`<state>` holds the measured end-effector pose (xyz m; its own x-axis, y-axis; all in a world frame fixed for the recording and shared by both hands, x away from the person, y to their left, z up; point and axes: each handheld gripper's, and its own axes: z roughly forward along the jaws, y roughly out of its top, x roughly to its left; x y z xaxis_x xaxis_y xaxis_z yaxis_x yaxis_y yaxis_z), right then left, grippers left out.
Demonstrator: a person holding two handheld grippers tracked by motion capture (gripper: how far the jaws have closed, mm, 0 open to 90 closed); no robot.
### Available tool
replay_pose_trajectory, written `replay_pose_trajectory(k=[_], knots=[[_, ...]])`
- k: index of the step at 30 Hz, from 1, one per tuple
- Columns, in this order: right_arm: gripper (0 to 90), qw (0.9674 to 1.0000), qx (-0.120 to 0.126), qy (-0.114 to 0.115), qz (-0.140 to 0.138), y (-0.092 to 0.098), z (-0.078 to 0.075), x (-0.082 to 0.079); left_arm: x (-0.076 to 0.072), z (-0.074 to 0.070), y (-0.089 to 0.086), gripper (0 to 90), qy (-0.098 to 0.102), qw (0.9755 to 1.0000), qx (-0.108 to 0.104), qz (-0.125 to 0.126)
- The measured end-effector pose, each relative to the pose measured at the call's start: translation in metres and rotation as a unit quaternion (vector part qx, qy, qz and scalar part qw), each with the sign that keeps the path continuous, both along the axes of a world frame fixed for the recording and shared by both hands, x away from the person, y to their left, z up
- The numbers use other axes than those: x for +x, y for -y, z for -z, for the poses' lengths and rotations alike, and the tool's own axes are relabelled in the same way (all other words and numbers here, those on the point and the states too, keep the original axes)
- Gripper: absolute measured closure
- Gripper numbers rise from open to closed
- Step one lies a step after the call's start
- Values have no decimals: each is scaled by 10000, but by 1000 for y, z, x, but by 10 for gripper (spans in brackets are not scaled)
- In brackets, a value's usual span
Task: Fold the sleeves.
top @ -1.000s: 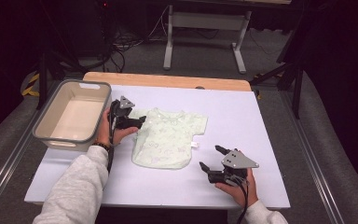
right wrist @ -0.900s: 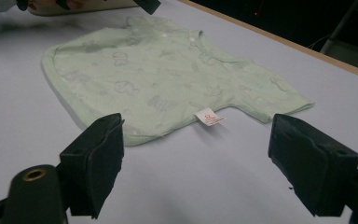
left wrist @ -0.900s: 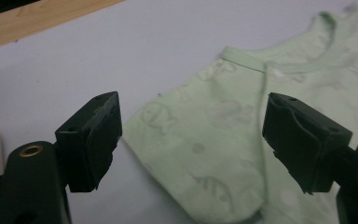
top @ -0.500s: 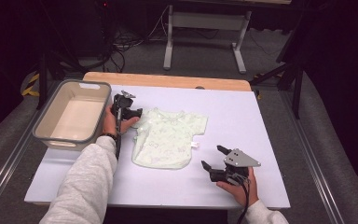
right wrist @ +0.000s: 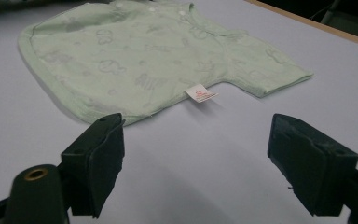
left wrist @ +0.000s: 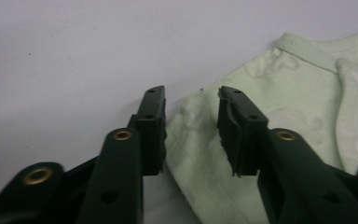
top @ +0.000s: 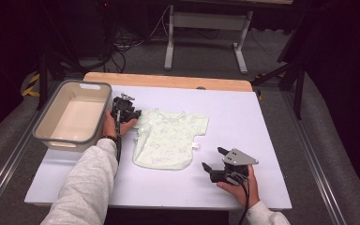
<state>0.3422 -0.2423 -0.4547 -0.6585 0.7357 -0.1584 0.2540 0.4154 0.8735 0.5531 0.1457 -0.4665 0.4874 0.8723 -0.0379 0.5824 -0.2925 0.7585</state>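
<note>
A small pale green baby shirt (top: 171,138) lies flat in the middle of the white table, with a white tag (top: 195,146) at its right side. My left gripper (top: 135,114) sits at the shirt's far left sleeve. In the left gripper view its jaws are open a little, (left wrist: 191,126), and the sleeve's edge (left wrist: 200,154) lies between them, not pinched. My right gripper (top: 214,160) rests on the table just right of the shirt's hem, wide open and holding nothing (right wrist: 193,163). The shirt (right wrist: 140,51) and its tag (right wrist: 201,93) lie ahead of it.
A grey-rimmed empty bin (top: 44,126) stands at the table's left side, close behind my left hand. The white table top (top: 243,117) has a wooden strip (top: 168,80) along its far edge. A metal stand (top: 206,28) and cables are on the floor beyond.
My left gripper has shifted slightly away from me and right, up to the shirt's sleeve. The right gripper has barely moved.
</note>
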Motion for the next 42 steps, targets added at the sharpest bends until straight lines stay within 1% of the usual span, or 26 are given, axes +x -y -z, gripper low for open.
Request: replay_pose_trajectory(k=[1,3,4,5,7,8,11,14,15,16,19,23,26,27,28,29,31,32,34,35,36,37,38,40,41,42], knots=[[194,10000,0,-3,-4,0,0,0,0,0,0,784,-35,10000,-27,45],[193,10000,-9,-7,-8,0,0,0,0,0,1,860,-2,10000,16,79],[191,10000,-52,-39,-1,-1,0,1,0,0,2,870,12,9999,51,102],[191,10000,-62,-52,18,-1,0,1,1,-1,4,875,77,9997,189,125],[191,9999,-54,-78,45,0,1,1,0,-1,6,879,99,9997,224,80],[191,9999,-52,-93,63,0,1,2,0,-2,6,879,224,9989,401,-6],[191,9999,-97,-94,74,0,1,2,-1,-4,5,882,360,9977,562,-109],[191,9999,-100,-109,50,-1,1,1,0,-5,2,882,431,9968,654,-175],[191,9999,-116,-112,34,-2,1,1,-1,-5,3,882,412,9967,666,-201],[191,9998,-129,-116,22,-2,1,1,-1,-6,4,882,474,9961,715,-192],[192,9998,-151,-125,-9,-3,1,1,-3,-9,4,882,513,9965,643,-175],[200,9998,-152,-130,-30,-3,1,0,-8,-16,3,883,674,9966,437,-183],[203,9996,-197,-180,-124,-4,2,0,-16,-19,4,883,825,9956,427,-121],[203,9995,-216,-189,-142,-5,2,0,-20,-20,5,883,831,9958,372,-70],[202,9994,-218,-196,-156,-5,2,0,-22,-21,5,883,906,9953,351,-40],[202,9994,-218,-196,-156,-5,2,0,-22,-21,5,883,906,9953,351,-40],[203,9992,-264,-241,-193,-7,3,0,-27,-29,5,883,1045,9942,239,-72],[209,9990,-280,-262,-215,-7,3,0,-28,-32,6,883,1108,9934,275,-91],[209,9987,-315,-300,-279,-9,4,0,-30,-38,7,883,1195,9917,457,-93],[206,9986,-347,-284,-267,-10,4,0,-30,-38,7,883,1195,9917,457,-93],[206,9986,-357,-294,-274,-10,4,0,-31,-43,5,883,1265,9910,415,-151],[204,9985,-348,-318,-283,-10,5,0,-31,-46,5,883,1285,9905,453,-193],[204,9985,-348,-318,-283,-10,5,0,-31,-46,5,883,1285,9905,453,-193],[198,9986,-343,-327,-222,-8,6,1,-30,-49,7,883,1289,9888,716,-232],[197,9987,-321,-337,-198,-8,5,1,-30,-49,7,883,1289,9888,716,-232],[197,9987,-319,-336,-201,-8,5,1,-29,-50,7,883,1189,9896,786,-173]])
